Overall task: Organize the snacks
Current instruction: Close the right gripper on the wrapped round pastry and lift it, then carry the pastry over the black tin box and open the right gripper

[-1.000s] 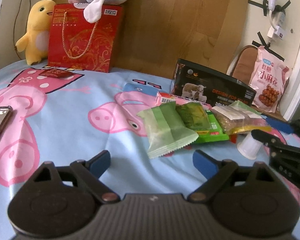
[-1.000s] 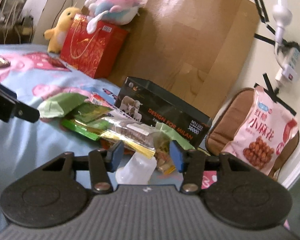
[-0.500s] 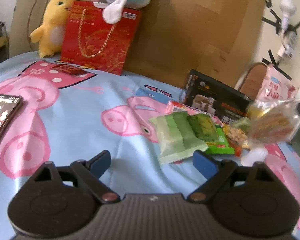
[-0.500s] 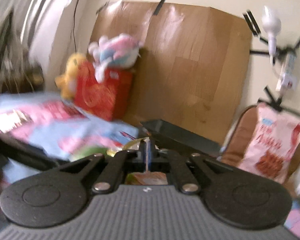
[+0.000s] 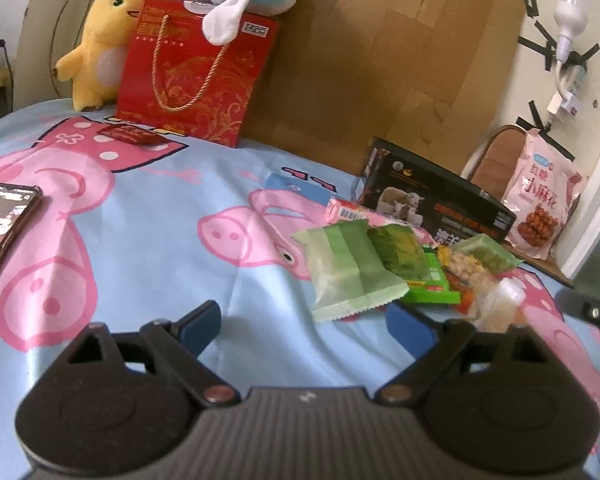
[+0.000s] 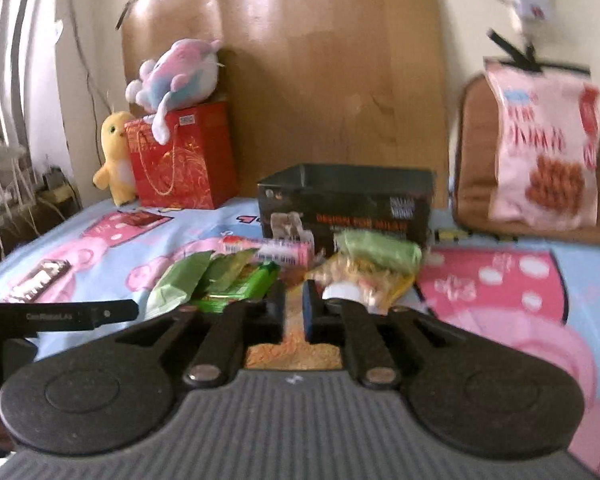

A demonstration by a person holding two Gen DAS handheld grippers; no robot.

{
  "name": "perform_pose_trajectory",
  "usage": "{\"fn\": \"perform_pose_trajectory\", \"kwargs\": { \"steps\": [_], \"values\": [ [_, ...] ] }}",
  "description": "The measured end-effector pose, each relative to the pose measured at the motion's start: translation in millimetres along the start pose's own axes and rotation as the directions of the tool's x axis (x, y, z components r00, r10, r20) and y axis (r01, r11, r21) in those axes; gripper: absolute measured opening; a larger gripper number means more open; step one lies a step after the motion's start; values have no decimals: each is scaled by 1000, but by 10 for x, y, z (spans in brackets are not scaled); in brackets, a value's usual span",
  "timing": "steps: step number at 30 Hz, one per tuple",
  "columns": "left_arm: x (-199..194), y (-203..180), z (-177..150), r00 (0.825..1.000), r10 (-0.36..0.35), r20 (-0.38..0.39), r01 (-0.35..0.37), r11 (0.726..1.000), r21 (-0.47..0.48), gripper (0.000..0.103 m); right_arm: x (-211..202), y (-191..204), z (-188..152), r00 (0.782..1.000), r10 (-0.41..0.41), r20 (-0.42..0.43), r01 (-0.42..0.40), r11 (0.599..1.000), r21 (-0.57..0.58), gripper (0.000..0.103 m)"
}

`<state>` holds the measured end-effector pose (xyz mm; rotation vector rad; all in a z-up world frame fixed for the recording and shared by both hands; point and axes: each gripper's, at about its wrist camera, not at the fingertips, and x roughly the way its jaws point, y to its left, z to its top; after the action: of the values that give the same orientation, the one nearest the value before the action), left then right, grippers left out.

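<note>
A pile of snacks lies on the pig-print sheet: a pale green packet [image 5: 346, 268], a darker green packet [image 5: 398, 250], a pink tube [image 6: 266, 250] and a clear bag of yellow pieces [image 5: 470, 276]. An open black box [image 5: 432, 200] stands behind the pile; it also shows in the right wrist view [image 6: 346, 208]. My left gripper [image 5: 304, 326] is open and empty, just in front of the pale green packet. My right gripper [image 6: 294, 312] is shut on a clear snack packet with orange-yellow contents [image 6: 292, 350], held in front of the pile.
A red gift bag [image 5: 196, 68] with plush toys stands at the back by a cardboard sheet. A phone [image 5: 4, 220] lies at the left. A pink snack bag [image 5: 540, 212] leans on a brown cushion at the right. A small red packet [image 5: 128, 134] lies near the bag.
My right gripper closed on the clear snack packet, lifted it from the pile and drew back to the right. My left gripper stayed open and shifted slightly.
</note>
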<state>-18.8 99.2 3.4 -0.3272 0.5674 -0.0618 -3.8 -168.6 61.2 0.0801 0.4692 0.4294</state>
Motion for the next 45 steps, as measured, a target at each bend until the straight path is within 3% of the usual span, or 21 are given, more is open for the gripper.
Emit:
{"fn": "perform_pose_trajectory", "kwargs": {
  "steps": [2, 4, 7, 12, 15, 16, 17, 19, 20, 23, 28, 30, 32, 35, 39, 42, 44, 45],
  "values": [
    [0, -44, 2, 1000, -4, -2, 4, 1000, 22, 93, -63, 6, -75, 1000, -7, 2, 7, 1000, -2, 30],
    [-7, -132, 10, 1000, -18, -3, 18, 998, 56, 93, -102, 10, -144, 1000, -14, -6, 14, 1000, -6, 32],
    [-26, -314, 64, 995, -98, -11, 99, 991, 94, 93, -163, -94, -270, 999, -2, -36, 3, 1000, 22, 36],
    [118, -737, 210, 978, -202, -58, 209, 961, 180, 93, -180, -192, -436, 994, 44, -104, -42, 999, 14, 65],
    [373, -998, 233, 966, -224, -130, 249, 941, 230, 89, -106, -111, -488, 987, 52, -151, -57, 998, -32, 66],
    [453, -1050, 212, 964, -217, -153, 249, 938, 241, 78, -68, -76, -490, 986, 51, -161, -59, 997, -47, 66],
    [542, -1087, 185, 958, -212, -193, 255, 937, 237, 59, -35, -64, -507, 985, 51, -167, -61, 996, -59, 66],
    [659, -1092, 124, 932, -257, -255, 307, 935, 180, 53, 42, -21, -506, 985, 33, -169, -49, 994, -94, 66],
    [644, -1083, 103, 927, -270, -260, 318, 934, 165, 42, 72, -11, -503, 986, 20, -164, -39, 993, -111, 65],
    [488, -1071, 57, 916, -286, -282, 339, 927, 162, 35, 104, -31, -475, 987, 3, -159, -23, 992, -125, 65],
    [240, -885, -90, 897, -316, -308, 368, 921, 129, 39, 33, -111, -520, 988, 20, -150, -37, 993, -115, 65],
    [218, -847, -78, 911, -303, -280, 346, 930, 122, 48, 17, -94, -528, 989, 19, -146, -36, 992, -120, 65],
    [192, -803, -1, 924, -294, -244, 328, 938, 109, 64, 28, -63, -535, 988, 22, -151, -43, 989, -139, 65],
    [198, -768, 75, 932, -291, -216, 315, 945, 86, 72, 37, -27, -542, 989, 11, -151, -36, 986, -165, 66],
    [269, -797, 93, 925, -295, -242, 323, 942, 88, 72, 35, -40, -545, 988, 11, -153, -36, 986, -161, 67],
    [362, -860, 71, 911, -305, -277, 341, 936, 90, 65, 34, -32, -549, 988, 6, -152, -32, 986, -167, 67],
    [442, -920, 34, 894, -324, -310, 367, 926, 91, 40, 37, -30, -550, 988, 8, -152, -33, 985, -168, 66],
    [496, -955, 12, 880, -338, -335, 385, 919, 86, 40, 36, -31, -551, 989, 10, -151, -36, 985, -168, 63]
  ]
}}
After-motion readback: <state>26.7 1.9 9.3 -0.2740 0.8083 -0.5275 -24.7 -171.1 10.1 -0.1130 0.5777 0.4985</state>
